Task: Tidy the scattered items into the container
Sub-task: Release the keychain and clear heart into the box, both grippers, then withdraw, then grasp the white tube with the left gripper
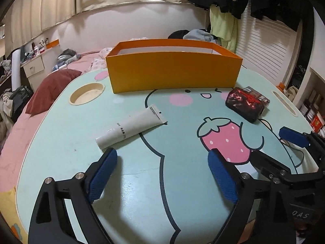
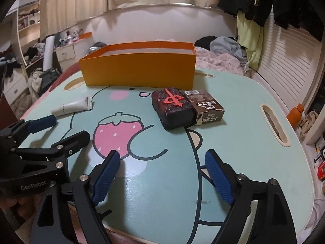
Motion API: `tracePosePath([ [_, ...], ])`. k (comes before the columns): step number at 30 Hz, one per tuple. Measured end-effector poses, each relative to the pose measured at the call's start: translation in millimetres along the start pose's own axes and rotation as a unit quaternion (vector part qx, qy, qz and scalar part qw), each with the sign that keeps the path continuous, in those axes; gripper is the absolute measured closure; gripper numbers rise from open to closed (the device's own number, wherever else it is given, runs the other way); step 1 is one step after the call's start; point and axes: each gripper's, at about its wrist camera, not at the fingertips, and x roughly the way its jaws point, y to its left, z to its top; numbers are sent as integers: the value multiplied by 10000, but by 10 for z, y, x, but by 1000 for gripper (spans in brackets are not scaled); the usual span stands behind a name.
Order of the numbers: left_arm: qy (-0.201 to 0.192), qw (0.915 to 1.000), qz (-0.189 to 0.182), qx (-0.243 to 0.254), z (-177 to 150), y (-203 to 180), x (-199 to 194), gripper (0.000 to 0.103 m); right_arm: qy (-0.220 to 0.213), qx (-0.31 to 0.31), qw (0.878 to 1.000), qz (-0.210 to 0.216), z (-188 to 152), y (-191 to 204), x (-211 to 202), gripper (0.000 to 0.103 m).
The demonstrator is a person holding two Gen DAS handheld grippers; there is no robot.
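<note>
An open orange box point(image 1: 172, 73) point(image 2: 138, 71) stands at the far side of the cartoon-printed lap table point(image 1: 142, 183) point(image 2: 166, 193). A white tube point(image 1: 132, 127) point(image 2: 72, 106) lies on the table just beyond my left gripper point(image 1: 162, 172), which is open and empty. A dark block with a red mark point(image 2: 172, 107) point(image 1: 243, 103) and a brown card box point(image 2: 205, 106) point(image 1: 261, 99) lie side by side ahead of my right gripper point(image 2: 162, 174), which is open and empty. Each gripper also shows in the other's view, the right one point(image 1: 272, 146) and the left one point(image 2: 65, 130).
The table has a round cup recess point(image 1: 87, 95) at the left and a handle slot point(image 2: 274, 126) at the right. It rests on a bed with pink sheets point(image 1: 12, 138). Clothes hang at the right point(image 2: 249, 32); a cluttered desk point(image 2: 61, 46) stands at the left.
</note>
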Motion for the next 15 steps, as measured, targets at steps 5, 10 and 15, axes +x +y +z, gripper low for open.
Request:
tracePosePath([
  [5, -23, 10000, -1, 5, 3, -6, 6, 12, -13, 15, 10000, -10, 3, -27, 3, 11],
  [10, -13, 10000, -33, 23, 0, 2, 11, 12, -38, 2, 10000, 16, 1, -50, -9, 9],
  [15, -129, 9980, -584, -188, 55, 243, -93, 12, -53, -13, 10000, 35, 0, -60, -16, 9],
])
